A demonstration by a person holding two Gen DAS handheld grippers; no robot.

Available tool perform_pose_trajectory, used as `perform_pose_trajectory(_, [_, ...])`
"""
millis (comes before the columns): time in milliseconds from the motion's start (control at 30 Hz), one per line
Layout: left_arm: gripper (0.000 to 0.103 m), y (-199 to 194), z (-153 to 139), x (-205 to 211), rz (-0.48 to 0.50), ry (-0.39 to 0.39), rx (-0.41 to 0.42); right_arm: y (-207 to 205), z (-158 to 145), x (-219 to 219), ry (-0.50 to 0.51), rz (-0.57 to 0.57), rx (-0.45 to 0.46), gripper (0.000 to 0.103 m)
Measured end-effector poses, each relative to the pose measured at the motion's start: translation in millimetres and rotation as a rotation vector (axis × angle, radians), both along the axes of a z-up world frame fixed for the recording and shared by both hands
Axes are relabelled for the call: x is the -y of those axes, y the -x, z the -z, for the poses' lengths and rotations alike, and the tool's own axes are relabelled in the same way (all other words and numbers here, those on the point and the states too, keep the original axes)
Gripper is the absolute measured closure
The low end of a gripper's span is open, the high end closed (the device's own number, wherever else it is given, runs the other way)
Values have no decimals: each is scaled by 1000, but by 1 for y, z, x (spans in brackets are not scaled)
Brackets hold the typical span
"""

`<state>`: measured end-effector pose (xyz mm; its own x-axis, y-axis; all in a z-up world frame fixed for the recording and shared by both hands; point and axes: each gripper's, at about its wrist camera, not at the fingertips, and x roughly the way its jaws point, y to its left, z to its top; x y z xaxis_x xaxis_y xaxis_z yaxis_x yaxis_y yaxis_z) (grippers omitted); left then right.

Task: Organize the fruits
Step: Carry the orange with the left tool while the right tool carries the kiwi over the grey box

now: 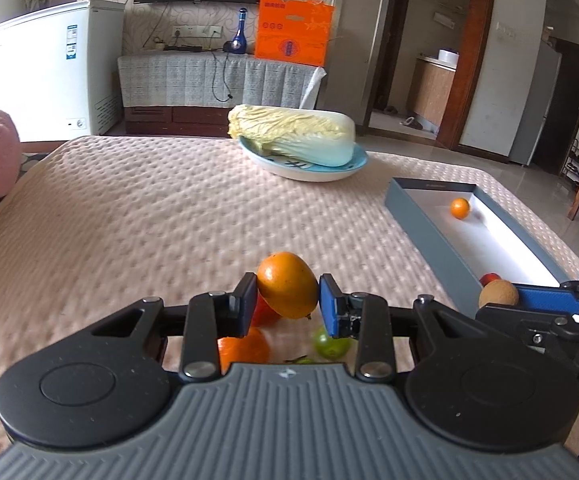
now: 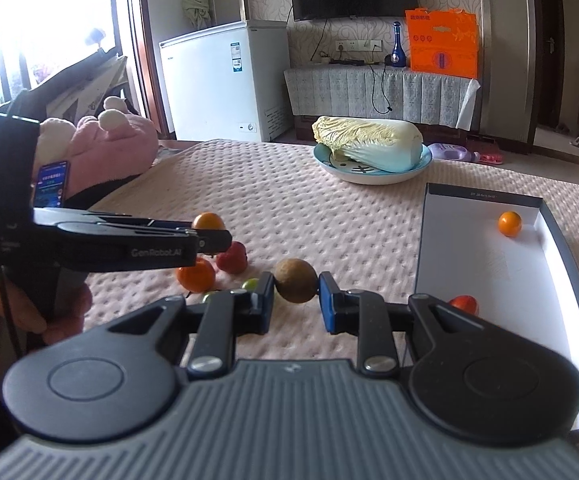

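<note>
My left gripper [image 1: 287, 300] is shut on an orange fruit [image 1: 287, 290], lifted above the pink quilted table cover [image 1: 149, 208]. Beneath it lie another orange [image 1: 243, 350], a red fruit [image 1: 263, 314] and a green fruit [image 1: 331, 342]. My right gripper [image 2: 295, 290] is shut on a brown kiwi-like fruit [image 2: 295, 286], also seen at the right edge of the left wrist view as a brown fruit [image 1: 498, 295]. A grey box [image 2: 485, 200] with a white inside holds a small orange [image 2: 509, 223] and a red fruit [image 2: 464, 304]. The left gripper [image 2: 209, 240] reaches in from the left.
A blue plate [image 2: 373, 174] with a Chinese cabbage [image 2: 369, 140] stands at the far side of the table. A pink plush toy [image 2: 109, 140] lies at the left edge. Loose fruits on the cover: an orange [image 2: 196, 275], a red one [image 2: 232, 258], a green one [image 2: 250, 283].
</note>
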<state>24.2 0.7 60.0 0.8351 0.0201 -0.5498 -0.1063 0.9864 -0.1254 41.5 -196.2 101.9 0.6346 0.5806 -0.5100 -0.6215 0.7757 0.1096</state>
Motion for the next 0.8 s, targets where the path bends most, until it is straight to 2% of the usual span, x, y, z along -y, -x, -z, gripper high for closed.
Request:
perform_pose_trajectory(367, [64,-13,-1,32,71,12,23,0,-1,36,-22,59,-19,76])
perform_pose_trajectory(633, [64,-39,2,75,168,-2,44,1,1,66,-16,130,-22,76])
perform_pose_trajectory(800, [64,-61,6,108,228,15,57,-3,8,79,3,187,-43,76])
